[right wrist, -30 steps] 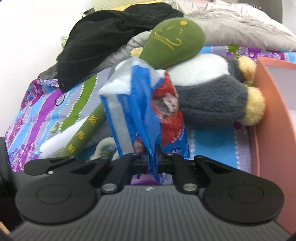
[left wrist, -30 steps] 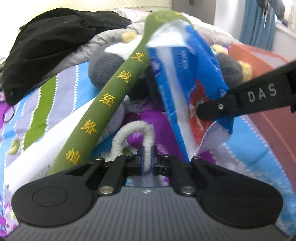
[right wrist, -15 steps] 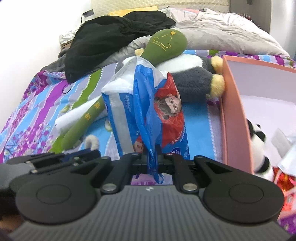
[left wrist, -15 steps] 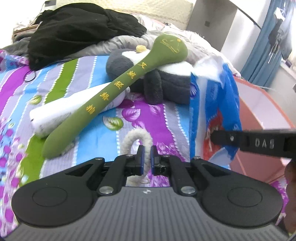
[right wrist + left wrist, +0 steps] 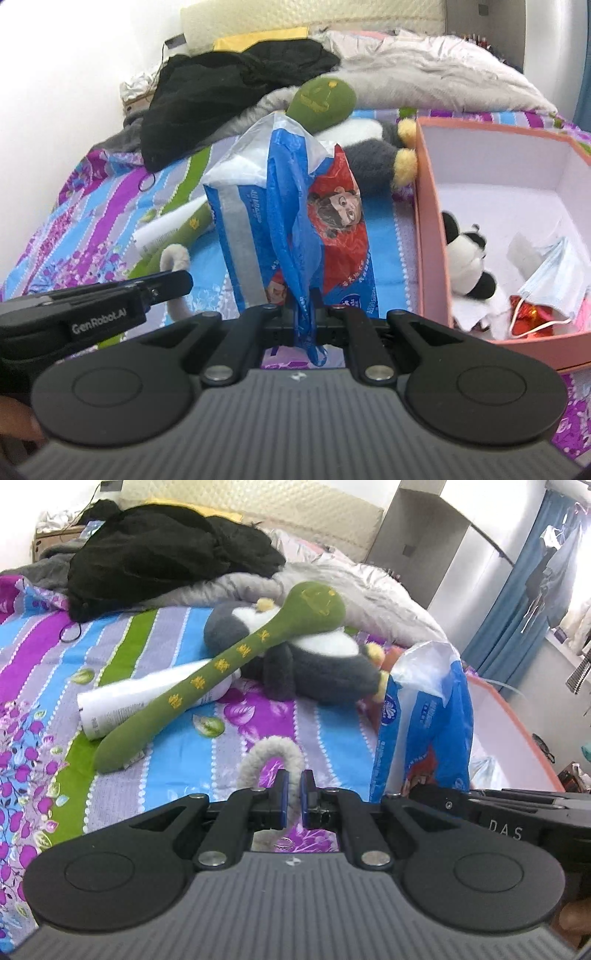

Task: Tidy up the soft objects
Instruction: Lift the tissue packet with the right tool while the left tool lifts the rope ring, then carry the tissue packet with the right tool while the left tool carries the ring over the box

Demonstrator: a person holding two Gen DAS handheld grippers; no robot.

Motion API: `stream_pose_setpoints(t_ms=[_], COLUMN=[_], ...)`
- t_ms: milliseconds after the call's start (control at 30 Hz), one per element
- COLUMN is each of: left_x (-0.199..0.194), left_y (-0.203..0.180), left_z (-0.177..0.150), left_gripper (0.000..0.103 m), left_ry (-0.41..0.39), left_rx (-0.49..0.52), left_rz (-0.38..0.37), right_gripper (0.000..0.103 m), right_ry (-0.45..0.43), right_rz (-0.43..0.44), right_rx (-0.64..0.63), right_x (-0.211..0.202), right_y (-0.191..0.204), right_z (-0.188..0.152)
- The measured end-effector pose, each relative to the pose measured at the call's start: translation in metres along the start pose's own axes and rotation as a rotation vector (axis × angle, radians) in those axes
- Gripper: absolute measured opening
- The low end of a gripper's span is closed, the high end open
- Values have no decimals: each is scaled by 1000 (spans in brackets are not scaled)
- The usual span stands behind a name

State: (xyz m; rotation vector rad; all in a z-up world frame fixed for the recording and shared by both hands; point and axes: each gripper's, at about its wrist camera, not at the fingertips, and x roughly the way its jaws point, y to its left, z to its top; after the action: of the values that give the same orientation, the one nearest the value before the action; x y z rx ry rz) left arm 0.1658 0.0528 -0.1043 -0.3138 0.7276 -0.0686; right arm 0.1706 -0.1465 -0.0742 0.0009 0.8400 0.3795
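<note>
Your right gripper was clenched on the blue tissue pack, which stood upright just left of the pink box wall, above open bedspread. Your left gripper pinched the grey fuzzy loop. The green plush stick lay diagonally, its head on the grey plush toy.

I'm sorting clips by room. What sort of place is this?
Most likely a bedroom: a bed with a striped floral sheet, a rumpled grey quilt against a padded cream headboard, and blue curtains.
</note>
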Motion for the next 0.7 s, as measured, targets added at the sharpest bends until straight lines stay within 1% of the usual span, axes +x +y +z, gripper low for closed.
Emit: stream_pose_setpoints(t_ms=[133, 267, 500, 600, 700], left_x=[-13, -27, -44, -45, -40], left_y=[-13, -33, -82, -103, -127], left_z=[13, 33, 71, 86, 98], left_gripper=[8, 8, 8, 8, 8], left_ry=[-28, -63, -115, -123, -107], left_rx=[11, 32, 83, 85, 97], left_rz=[-30, -69, -148, -197, -246], right_gripper=[9, 9, 9, 9, 9], right_ry=[-41, -96, -186, -204, -205], right_rz=[2, -15, -51, -75, -98], right_rx=[-2, -15, -12, 1, 16], right_x=[-18, -39, -81, -95, -106], right_y=[-5, -12, -33, -49, -70], right_z=[10, 23, 49, 59, 69])
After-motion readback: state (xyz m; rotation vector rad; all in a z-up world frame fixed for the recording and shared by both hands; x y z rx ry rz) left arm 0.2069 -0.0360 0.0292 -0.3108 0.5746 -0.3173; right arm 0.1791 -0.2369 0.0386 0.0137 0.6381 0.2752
